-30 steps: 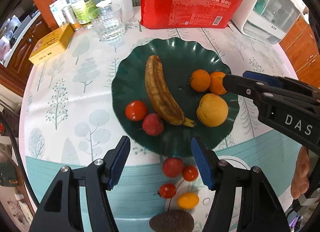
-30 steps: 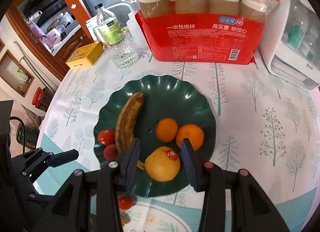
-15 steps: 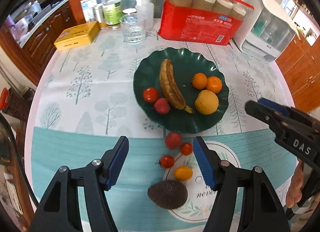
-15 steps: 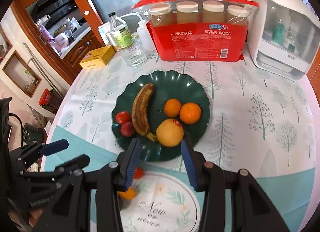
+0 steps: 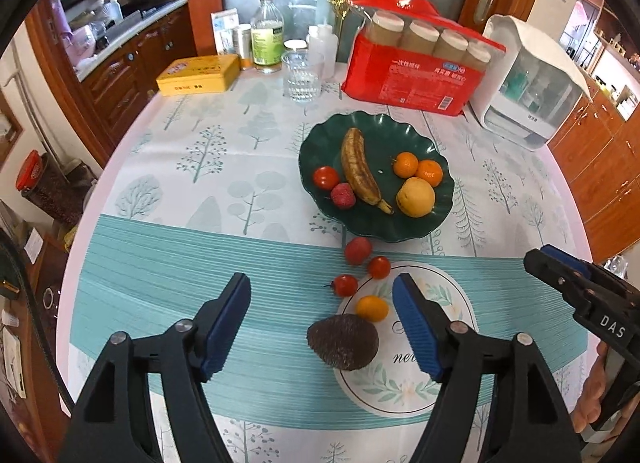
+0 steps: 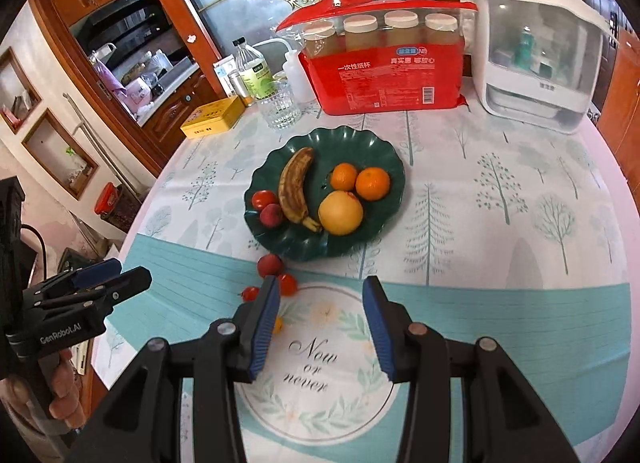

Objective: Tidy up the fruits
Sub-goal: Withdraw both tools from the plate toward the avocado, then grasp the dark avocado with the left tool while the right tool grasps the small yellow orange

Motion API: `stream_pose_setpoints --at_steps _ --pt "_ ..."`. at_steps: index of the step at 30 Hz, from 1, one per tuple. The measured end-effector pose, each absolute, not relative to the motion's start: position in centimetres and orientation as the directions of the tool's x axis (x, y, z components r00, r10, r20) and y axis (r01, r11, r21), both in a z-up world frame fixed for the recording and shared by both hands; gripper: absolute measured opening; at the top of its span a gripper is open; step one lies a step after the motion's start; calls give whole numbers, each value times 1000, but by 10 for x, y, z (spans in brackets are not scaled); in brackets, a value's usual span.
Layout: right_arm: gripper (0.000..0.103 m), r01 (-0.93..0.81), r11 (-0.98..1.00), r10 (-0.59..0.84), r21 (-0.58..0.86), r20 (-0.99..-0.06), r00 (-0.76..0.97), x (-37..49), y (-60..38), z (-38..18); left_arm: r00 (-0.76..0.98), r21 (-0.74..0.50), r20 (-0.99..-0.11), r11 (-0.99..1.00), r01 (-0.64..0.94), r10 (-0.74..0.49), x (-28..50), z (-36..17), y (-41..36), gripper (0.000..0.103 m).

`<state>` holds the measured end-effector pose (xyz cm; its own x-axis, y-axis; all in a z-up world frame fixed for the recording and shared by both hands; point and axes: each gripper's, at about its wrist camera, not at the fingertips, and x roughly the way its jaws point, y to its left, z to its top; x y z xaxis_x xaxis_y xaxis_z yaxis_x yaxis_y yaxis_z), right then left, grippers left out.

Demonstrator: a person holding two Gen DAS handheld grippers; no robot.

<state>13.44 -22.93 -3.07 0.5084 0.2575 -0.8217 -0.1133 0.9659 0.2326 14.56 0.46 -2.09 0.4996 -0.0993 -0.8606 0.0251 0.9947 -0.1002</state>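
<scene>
We see the green plate (image 5: 436,167) on the tabletop (image 5: 200,199) holding a banana (image 5: 358,171), oranges and red fruits; more small fruits (image 5: 362,267) and an avocado (image 5: 343,342) lie just before it. Our left tongs (image 5: 321,323), just widening, and right tongs (image 6: 320,327) both hover apart, empty.

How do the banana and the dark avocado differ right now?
The banana lies in the green plate; the avocado sits on the tablecloth. The banana is long, curved and brown-spotted yellow; the avocado is stubby, rough and dark brown. Neither is gripped.
</scene>
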Motion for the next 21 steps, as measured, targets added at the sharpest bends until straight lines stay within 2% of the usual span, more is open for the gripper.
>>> stream_pose_setpoints --at_steps 10,14,21 --pt "43 -151 969 247 196 -821 515 103 -216 -39 527 -68 -845 995 67 -93 109 -34 0 82" --pt "43 -153 968 249 199 -837 487 96 -210 -56 494 -96 -858 989 111 -139 102 -55 -3 83" --pt "43 -110 963 269 246 -867 420 92 -209 -94 424 -91 -893 983 157 -150 98 -97 -13 84"
